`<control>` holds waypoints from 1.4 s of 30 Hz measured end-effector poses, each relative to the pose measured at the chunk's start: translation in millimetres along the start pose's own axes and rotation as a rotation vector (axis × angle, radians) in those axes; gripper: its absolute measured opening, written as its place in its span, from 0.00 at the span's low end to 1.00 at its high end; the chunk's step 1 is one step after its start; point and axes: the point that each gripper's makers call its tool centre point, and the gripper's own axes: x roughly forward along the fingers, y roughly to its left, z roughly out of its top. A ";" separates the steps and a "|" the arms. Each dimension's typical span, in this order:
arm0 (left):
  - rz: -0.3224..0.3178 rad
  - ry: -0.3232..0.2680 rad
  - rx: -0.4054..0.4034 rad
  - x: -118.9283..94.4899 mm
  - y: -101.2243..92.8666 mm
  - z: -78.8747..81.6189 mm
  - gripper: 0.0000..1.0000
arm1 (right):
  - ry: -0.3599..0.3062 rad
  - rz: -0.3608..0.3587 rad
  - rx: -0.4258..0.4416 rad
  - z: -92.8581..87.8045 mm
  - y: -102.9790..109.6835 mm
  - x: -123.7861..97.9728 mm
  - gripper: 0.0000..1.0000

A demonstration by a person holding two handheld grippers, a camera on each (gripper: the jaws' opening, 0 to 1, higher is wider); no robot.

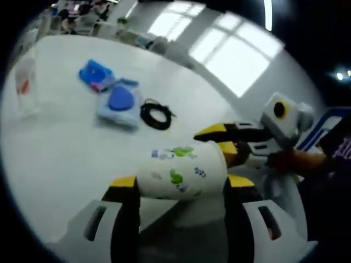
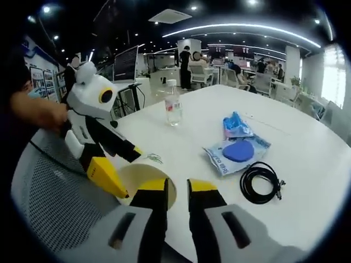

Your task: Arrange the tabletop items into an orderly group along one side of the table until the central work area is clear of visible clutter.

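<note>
Judging from how things lie, the tidying is only just begun. A printed paper cup [image 1: 184, 171] is pinched on its side between the left tongs [image 1: 181, 189], at the near edge of the white surface [image 1: 66, 164]; in the right gripper view its open mouth [image 2: 148, 183] is seen just beside the chair's mesh back [image 2: 49, 192]. The right tongs [image 2: 176, 194] are held nearly pressed together with nothing between them, close to the cup's rim.

Left out on the middle of the surface are a coiled black cable [image 1: 156, 115], a blue-and-white packet with a dark blue oval [image 1: 119, 104], a crumpled blue wrapper [image 1: 96, 72] touching it, and, well apart from these, a clear water bottle [image 2: 173, 104] standing upright. No orderly group along one side can yet be made out; all of these remain to be gathered, and the cup has yet to be set down.
</note>
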 end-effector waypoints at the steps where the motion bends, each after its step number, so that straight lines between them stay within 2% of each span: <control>1: -0.008 0.000 -0.011 0.0 -1.0 -0.1 0.59 | 0.000 0.000 -0.004 0.1 0.1 -0.1 0.09; 8: -0.027 0.012 -0.041 1.4 -3.6 -2.4 0.58 | 0.010 0.011 -0.022 -1.6 4.1 0.8 0.04; 32: -0.042 0.063 -0.023 5.3 -8.0 -12.7 0.55 | 0.027 -0.028 -0.115 -3.8 -1.8 1.1 0.04; 36: -0.026 0.055 0.020 5.7 -6.4 -12.0 0.55 | 0.029 -0.034 -0.124 -4.0 -2.1 0.8 0.04; 38: 0.001 0.059 0.062 5.0 -1.7 -13.3 0.55 | 0.032 -0.038 -0.130 -4.1 -2.2 0.5 0.03; 42: 0.041 0.047 0.085 3.3 7.4 -11.0 0.58 | 0.046 -0.030 -0.130 -7.2 0.0 0.5 0.00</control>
